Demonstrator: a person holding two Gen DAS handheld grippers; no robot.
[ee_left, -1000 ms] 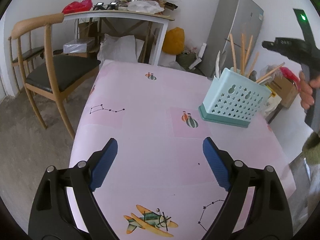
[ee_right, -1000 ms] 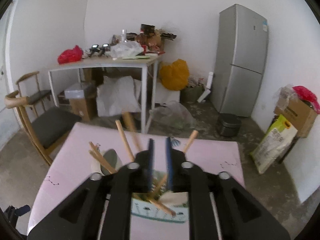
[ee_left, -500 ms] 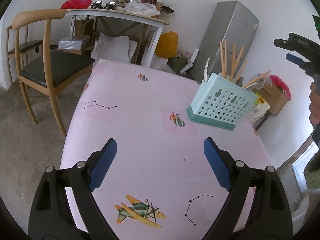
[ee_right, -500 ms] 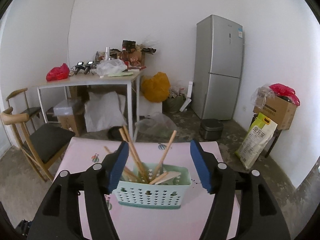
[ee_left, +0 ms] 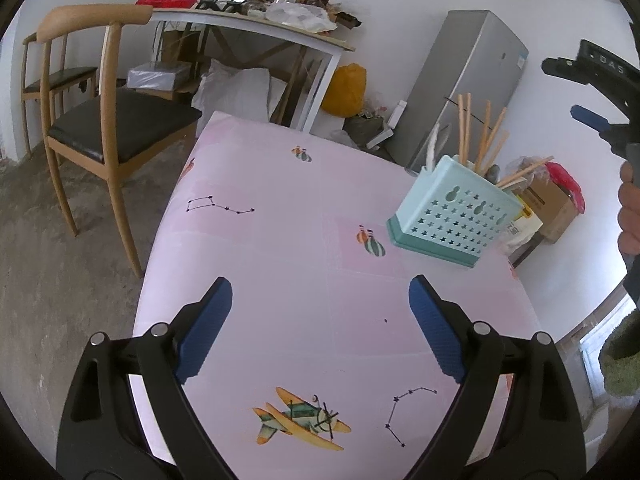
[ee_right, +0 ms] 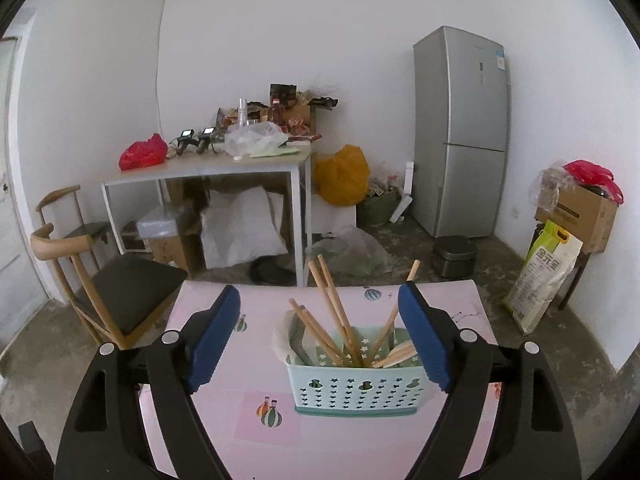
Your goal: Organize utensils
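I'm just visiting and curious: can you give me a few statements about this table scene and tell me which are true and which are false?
1. The wooden chopsticks stand in the mint basket. True.
2. The basket lies tipped on its side. False: it stands upright on the pink tablecloth.
3. The left gripper holds a chopstick. False: its jaws are open and empty.
4. The right gripper grips the basket. False: its jaws are opening, with nothing pressed between them.
5. A wooden chair stands beside the table. True.
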